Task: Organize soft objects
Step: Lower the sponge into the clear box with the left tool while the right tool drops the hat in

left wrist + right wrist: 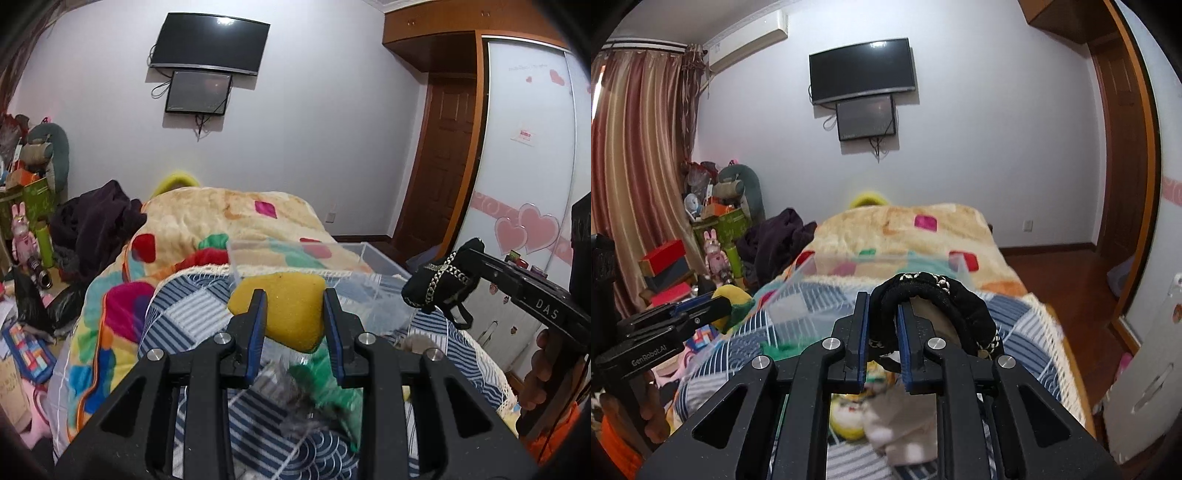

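Note:
My left gripper (294, 299) is shut on a yellow sponge (284, 310), held above the bed in front of a clear plastic box (332, 258). My right gripper (882, 304) is shut on a black velvet scrunchie with a metal chain (923, 291); it also shows in the left wrist view (439, 284), held up at the right of the box. In the right wrist view the clear box (798, 291) lies ahead and to the left, and the left gripper (701, 308) holds the sponge (731, 295) at the far left. Below me lie a green cloth (325, 380) and a white soft toy (897, 417).
The bed carries a blue striped quilt (199, 314) and a colourful fleece blanket (229, 210). Dark clothes (96, 221) are piled at its left. Boxes and toys (29, 184) crowd the left floor. A wardrobe with heart stickers (528, 166) stands at the right, a door (443, 155) beyond.

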